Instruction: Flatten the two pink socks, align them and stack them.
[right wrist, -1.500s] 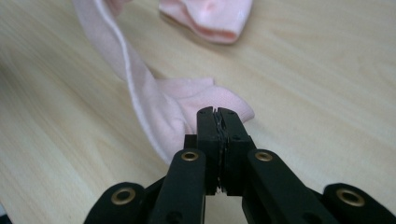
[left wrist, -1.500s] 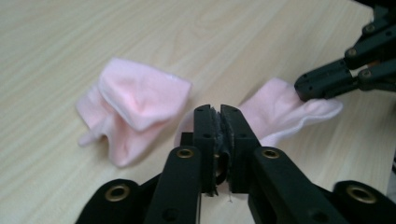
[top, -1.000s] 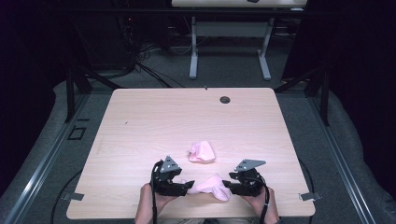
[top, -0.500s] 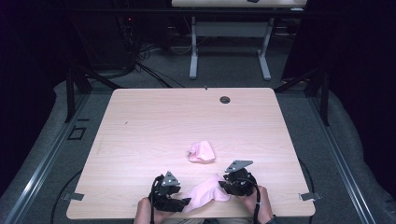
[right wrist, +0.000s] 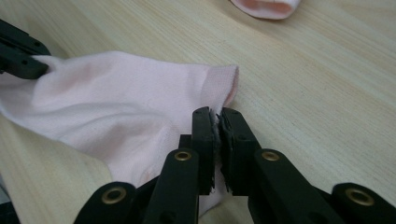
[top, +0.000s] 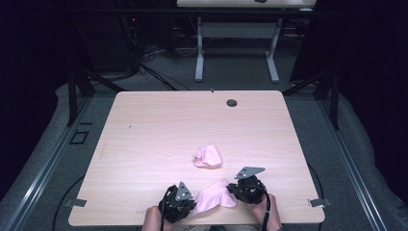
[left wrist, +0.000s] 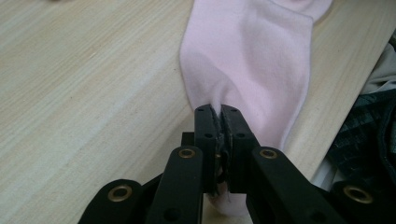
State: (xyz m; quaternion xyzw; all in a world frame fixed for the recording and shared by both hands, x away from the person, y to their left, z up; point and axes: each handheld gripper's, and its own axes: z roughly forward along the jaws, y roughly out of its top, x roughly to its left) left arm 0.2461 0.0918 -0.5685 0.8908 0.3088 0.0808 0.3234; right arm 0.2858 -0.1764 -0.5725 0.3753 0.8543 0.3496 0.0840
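At the bottom edge of the high view, the left gripper [top: 192, 206] and the right gripper [top: 233, 189] have just closed their jaws, each now pinching one end of the pink sock [top: 215, 197] stretched between them on the table [top: 159, 134]. Just above it, near the centre of the frame, a second pink sock [top: 208, 157] lies bunched, seemingly rolled up. Far back, top centre, stands another table's frame [top: 235, 53].
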